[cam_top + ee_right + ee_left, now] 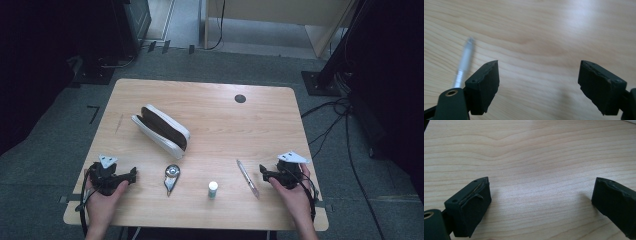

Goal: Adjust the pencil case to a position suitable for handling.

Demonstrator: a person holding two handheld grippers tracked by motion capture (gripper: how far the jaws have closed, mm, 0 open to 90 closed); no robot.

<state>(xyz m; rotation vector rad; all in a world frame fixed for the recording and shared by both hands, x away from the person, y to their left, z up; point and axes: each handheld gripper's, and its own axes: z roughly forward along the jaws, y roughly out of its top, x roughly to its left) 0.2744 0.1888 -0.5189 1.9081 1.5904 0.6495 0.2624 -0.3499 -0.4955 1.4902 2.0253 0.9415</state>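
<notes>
pen [247,178]: 1 | pencil case [161,130]: 1 | small bottle [213,189]: 1 | silver tool [170,178]: 1 | gripper: 2

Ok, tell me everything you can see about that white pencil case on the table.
The pencil case is a long, rounded pouch with a white shell that looks like soft leatherette. It is unzipped and gaping, showing a dark brown lining. It lies at a slant on the left half of the wooden table, one end toward the far left, the other toward the centre. Nothing touches it but the tabletop, and what is inside cannot be made out.

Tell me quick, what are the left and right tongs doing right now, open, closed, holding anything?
Left tongs: open, nothing between the jaws, bare table below.
Right tongs: open, holding nothing; the pen lies beside them.
</notes>
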